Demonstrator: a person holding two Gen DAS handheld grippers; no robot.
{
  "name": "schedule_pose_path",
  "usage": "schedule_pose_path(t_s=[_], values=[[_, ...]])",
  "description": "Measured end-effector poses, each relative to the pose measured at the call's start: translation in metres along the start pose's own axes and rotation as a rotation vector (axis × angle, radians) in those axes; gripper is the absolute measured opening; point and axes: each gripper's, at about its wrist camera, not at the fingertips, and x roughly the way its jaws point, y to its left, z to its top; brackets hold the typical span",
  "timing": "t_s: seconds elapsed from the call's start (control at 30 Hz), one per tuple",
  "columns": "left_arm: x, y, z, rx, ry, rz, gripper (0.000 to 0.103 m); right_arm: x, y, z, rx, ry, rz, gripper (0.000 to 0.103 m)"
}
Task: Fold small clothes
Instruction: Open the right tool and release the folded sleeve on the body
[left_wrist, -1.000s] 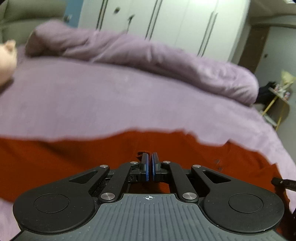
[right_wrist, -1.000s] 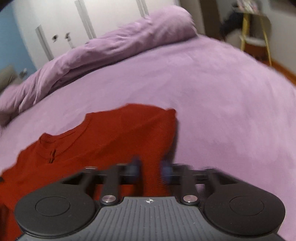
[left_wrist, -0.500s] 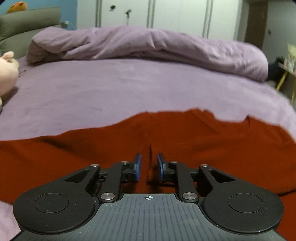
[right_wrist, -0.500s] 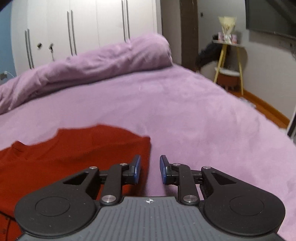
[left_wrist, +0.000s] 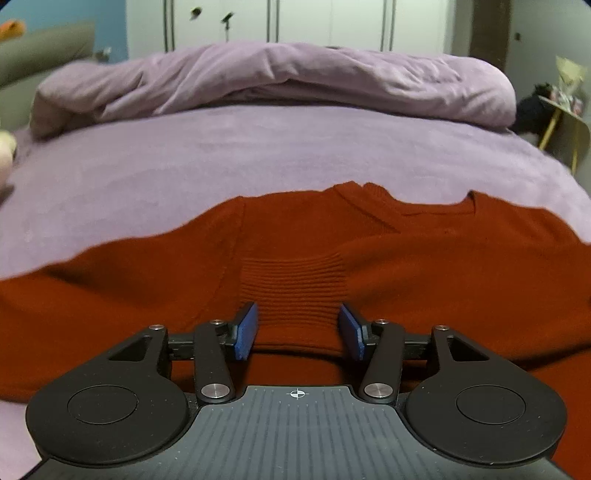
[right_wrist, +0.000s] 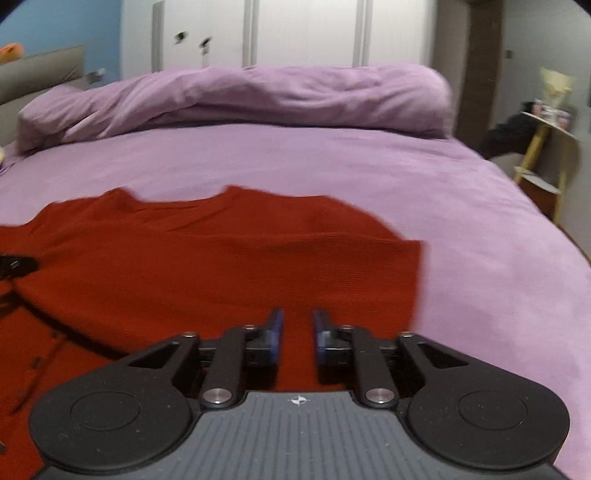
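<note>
Left claw (left_wrist: 298, 330) (shut a second ago) gapes over sweater (left_wrist: 424, 273).

I am working in a home bedroom: I am facing a wide bed (left_wrist: 258, 155) under a lilac sheet, with a rumpled duvet (left_wrist: 280, 77) bunched along its far side. White wardrobe doors (right_wrist: 303, 33) are lining the wall behind, and a yellow-legged side table (right_wrist: 543, 140) is standing at the right.

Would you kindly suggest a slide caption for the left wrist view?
Left tool, open, poised over a red sweater spread on a purple bed.
</note>
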Motion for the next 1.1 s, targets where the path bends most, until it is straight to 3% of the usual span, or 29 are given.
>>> schedule_pose_path(t_s=[0.1, 0.13, 0.2, 0.33, 0.43, 1.1], values=[[-0.007, 0.007, -0.003, -0.04, 0.0, -0.002, 0.058, -0.002, -0.02, -0.002, -0.007, -0.005, -0.136, 0.009], [-0.009, 0.008, -0.002, -0.063, 0.001, -0.005, 0.058, -0.004, -0.024, -0.002, 0.009, 0.006, -0.141, 0.009], [-0.016, 0.008, -0.003, -0.101, 0.01, -0.026, 0.06, -0.011, -0.023, 0.002, 0.021, 0.015, -0.137, 0.01], [-0.013, -0.002, -0.003, -0.058, 0.032, -0.015, 0.065, -0.023, 0.001, 0.0, -0.024, -0.001, 0.01, 0.011], [-0.012, -0.004, -0.003, -0.044, 0.038, -0.005, 0.066, -0.014, 0.014, -0.01, -0.117, 0.041, -0.037, 0.011], [-0.009, 0.001, -0.004, -0.07, 0.053, -0.001, 0.074, -0.018, 0.015, -0.02, -0.301, 0.017, -0.123, 0.01]])
